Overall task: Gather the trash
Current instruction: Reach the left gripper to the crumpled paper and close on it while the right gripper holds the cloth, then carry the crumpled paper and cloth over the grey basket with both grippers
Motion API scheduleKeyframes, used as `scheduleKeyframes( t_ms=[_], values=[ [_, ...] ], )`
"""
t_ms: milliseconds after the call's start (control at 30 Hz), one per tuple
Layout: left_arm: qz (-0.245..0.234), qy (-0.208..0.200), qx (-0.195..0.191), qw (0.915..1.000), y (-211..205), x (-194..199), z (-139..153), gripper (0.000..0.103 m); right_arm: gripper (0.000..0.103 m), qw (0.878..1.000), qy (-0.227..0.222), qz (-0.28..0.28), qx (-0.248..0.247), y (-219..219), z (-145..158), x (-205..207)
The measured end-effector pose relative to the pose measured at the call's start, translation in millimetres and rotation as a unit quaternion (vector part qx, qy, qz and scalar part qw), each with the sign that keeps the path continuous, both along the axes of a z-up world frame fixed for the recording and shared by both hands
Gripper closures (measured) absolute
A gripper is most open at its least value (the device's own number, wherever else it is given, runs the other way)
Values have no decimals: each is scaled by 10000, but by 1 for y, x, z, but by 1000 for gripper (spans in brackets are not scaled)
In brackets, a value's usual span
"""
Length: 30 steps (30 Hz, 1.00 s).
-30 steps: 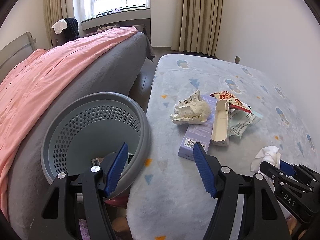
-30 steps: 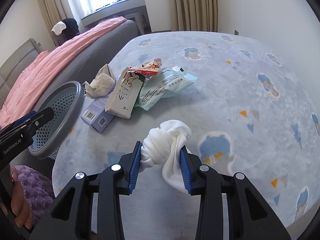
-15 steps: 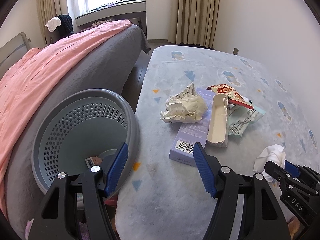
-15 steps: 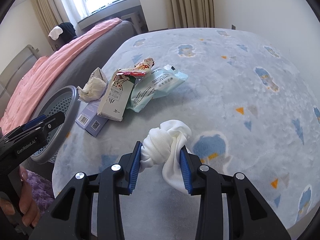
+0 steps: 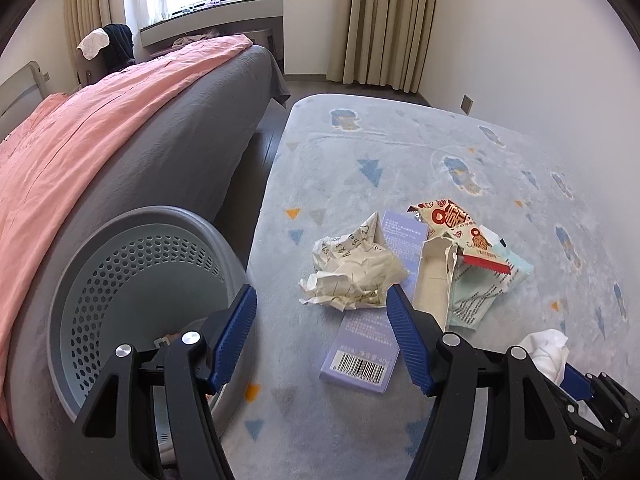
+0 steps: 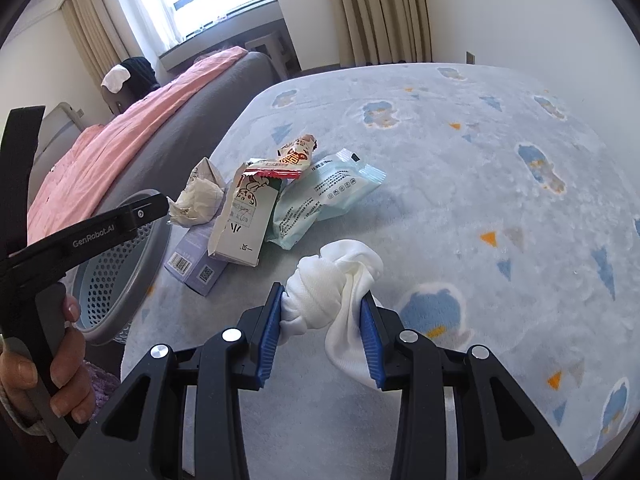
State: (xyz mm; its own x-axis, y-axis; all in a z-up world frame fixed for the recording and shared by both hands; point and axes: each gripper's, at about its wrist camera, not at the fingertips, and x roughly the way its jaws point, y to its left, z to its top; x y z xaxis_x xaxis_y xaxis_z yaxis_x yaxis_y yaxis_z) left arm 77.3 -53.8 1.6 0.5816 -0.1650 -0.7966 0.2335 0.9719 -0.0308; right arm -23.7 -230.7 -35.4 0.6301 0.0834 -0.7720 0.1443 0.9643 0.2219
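Trash pile (image 5: 404, 276) nearer now: left tool (image 5: 320, 336) has advanced.

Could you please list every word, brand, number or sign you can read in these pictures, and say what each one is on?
"GenRobot.AI": on the side of the left hand-held gripper.
Barcode and square code, digits too small to read: on the purple box.
Printed text, too small to read: on the pale green packet.
Printed characters and drawing, not readable: on the white carton.
Red print, not readable: on the snack wrapper.
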Motion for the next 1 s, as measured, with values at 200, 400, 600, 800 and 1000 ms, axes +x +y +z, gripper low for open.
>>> scheduleKeyframes(
  t_ms=[200, 400, 600, 800, 1000],
  values=[
    [-233, 66, -78, 9997, -16, 11, 0, 38, 67, 10000, 21, -12, 74, -2, -1, 5],
    [-275, 328, -145, 9990, -19, 26, -17, 38, 67, 9999, 48, -13, 109, -2, -3, 7],
    [-360, 566, -301, 9973, -18, 38, -32, 38, 67, 9999, 69, -14, 135, -3, -5, 8],
    [-524, 525, -317, 9967, -24, 40, -36, 46, 67, 9999, 70, -7, 135, -3, -6, 8],
    [-554, 508, -359, 9965, -24, 40, -36, 48, 67, 9999, 72, -12, 143, -4, -6, 8]
  ],
)
